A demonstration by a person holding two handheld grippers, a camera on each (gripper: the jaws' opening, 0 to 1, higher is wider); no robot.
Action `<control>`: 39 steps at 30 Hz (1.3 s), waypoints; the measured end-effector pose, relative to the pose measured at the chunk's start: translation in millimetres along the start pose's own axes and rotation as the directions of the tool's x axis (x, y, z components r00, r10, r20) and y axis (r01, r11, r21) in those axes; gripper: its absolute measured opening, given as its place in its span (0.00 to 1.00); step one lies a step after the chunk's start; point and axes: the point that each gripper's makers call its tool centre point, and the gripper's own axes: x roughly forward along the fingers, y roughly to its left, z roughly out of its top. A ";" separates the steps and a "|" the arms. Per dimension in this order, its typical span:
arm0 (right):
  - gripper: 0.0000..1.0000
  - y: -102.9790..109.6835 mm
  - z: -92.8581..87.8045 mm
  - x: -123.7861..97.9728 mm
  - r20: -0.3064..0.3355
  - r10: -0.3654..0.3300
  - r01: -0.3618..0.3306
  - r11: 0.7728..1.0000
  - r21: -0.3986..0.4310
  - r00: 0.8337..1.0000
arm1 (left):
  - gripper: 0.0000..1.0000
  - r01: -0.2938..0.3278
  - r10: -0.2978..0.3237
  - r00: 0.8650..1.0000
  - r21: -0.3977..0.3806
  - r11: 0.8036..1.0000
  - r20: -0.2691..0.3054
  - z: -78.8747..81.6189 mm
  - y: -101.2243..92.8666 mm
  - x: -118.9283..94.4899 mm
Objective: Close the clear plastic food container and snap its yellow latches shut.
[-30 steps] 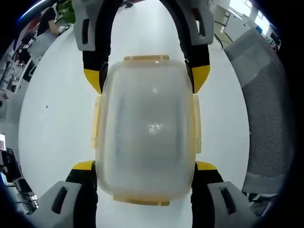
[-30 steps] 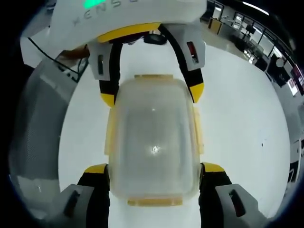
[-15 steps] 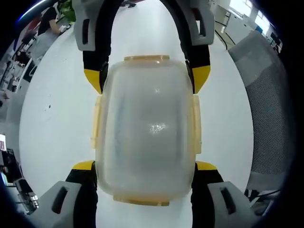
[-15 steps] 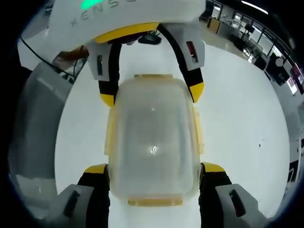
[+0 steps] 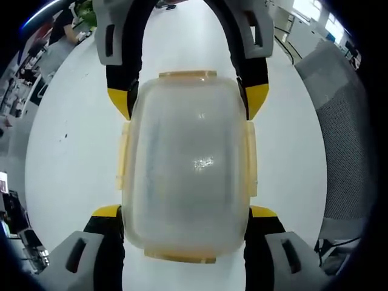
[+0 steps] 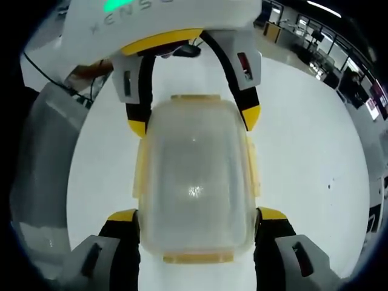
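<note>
The clear plastic food container (image 5: 187,163) has its lid on, with yellow latches (image 5: 250,157) along all its sides. It sits between two grippers that face each other. In the left gripper view, my left gripper (image 5: 185,212) grips the near end, its yellow-tipped jaws pressed against both sides. My right gripper (image 5: 187,100) clamps the far end from above. The right gripper view mirrors this: the container (image 6: 195,182) is held by my right gripper (image 6: 197,215) at the near end and by my left gripper (image 6: 194,118) at the far end.
A white round table (image 5: 66,151) lies under the container. A grey mesh chair (image 5: 345,133) stands beside it, and the chair (image 6: 42,157) is on the left in the right gripper view. A person (image 5: 57,36) and office desks (image 6: 327,54) are farther off.
The table and chair behind have shifted slightly in both views while the container stays fixed between the jaws. Both grips are unchanged.
</note>
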 end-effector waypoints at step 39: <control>0.75 11.5 34.5 -36.4 0.664 -0.380 0.163 0.916 0.367 0.644 | 0.81 -0.079 0.384 0.688 -0.463 0.883 0.615 25.2 -6.1 -38.5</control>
